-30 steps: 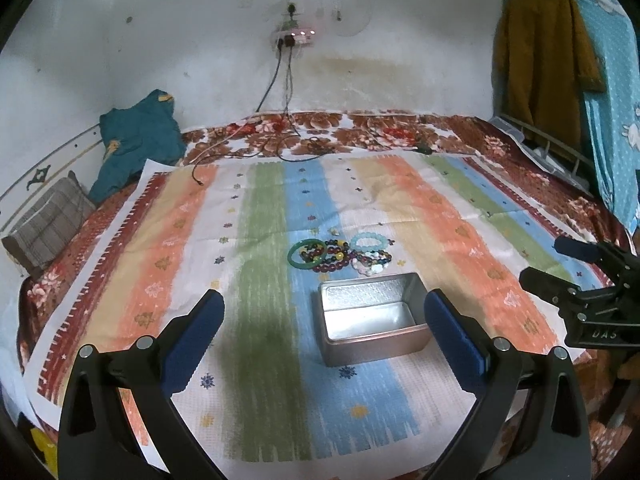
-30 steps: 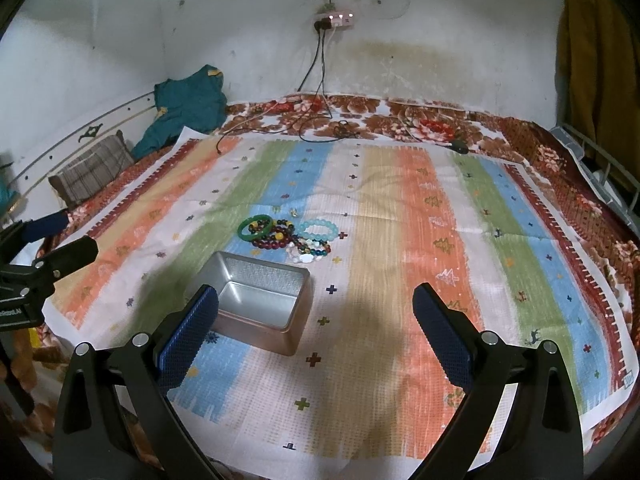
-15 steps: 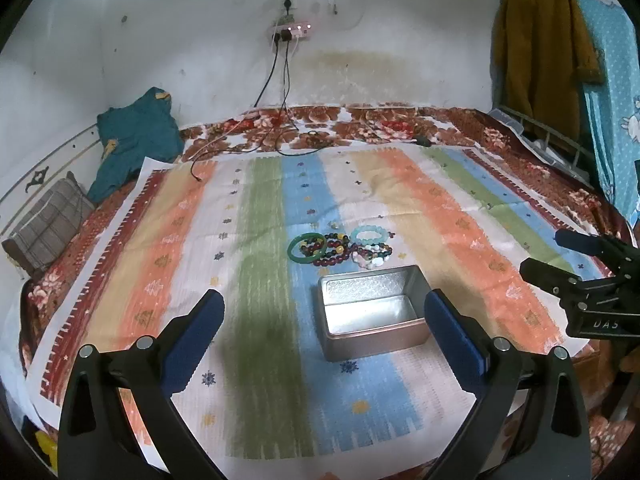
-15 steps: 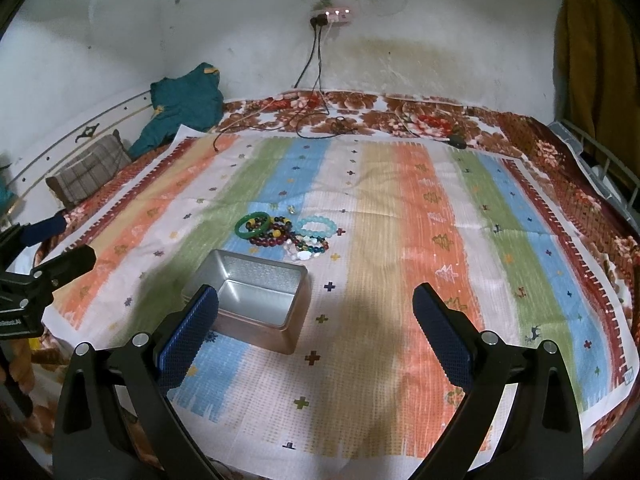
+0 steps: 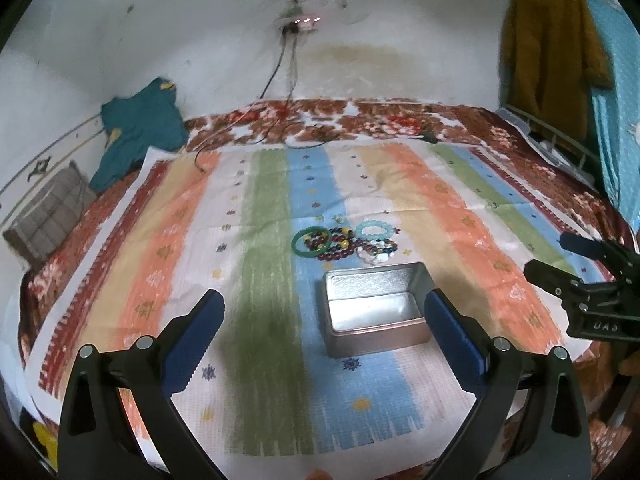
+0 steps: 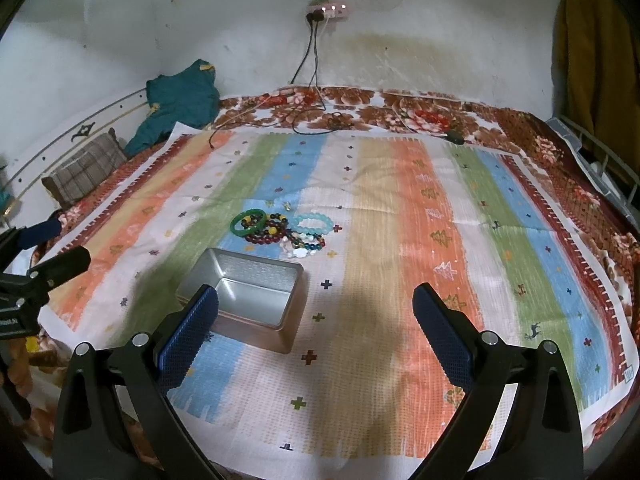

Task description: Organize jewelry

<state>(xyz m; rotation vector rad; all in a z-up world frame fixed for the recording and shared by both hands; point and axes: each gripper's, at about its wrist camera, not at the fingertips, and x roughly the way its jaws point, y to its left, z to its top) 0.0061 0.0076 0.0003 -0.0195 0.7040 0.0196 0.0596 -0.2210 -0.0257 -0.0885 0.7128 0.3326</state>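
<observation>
A heap of bead bracelets (image 5: 348, 242) (image 6: 286, 234) lies mid-bed on the striped cloth, with a green bangle (image 5: 311, 242) (image 6: 248, 222) on its left and a pale blue bead bracelet (image 5: 373, 230) (image 6: 313, 223) on its right. Just in front of the heap stands an empty silver tin box (image 5: 374, 310) (image 6: 245, 294). My left gripper (image 5: 324, 336) hovers open before the box, nothing between its blue pads. My right gripper (image 6: 316, 332) is open too, to the right of the box. Each gripper shows at the edge of the other's view.
The striped cloth (image 5: 460, 208) (image 6: 420, 208) covers a floral bedspread (image 6: 400, 108). A teal garment (image 5: 140, 136) and a checked pillow (image 5: 48, 216) lie at the back left. Cables (image 6: 312, 60) hang from a wall socket. Clothes (image 5: 552, 48) hang at the right beside a metal rail.
Both grippers have drifted slightly forward and tilted down a little, so the box and bracelets sit a bit closer. Nothing was picked up or moved.
</observation>
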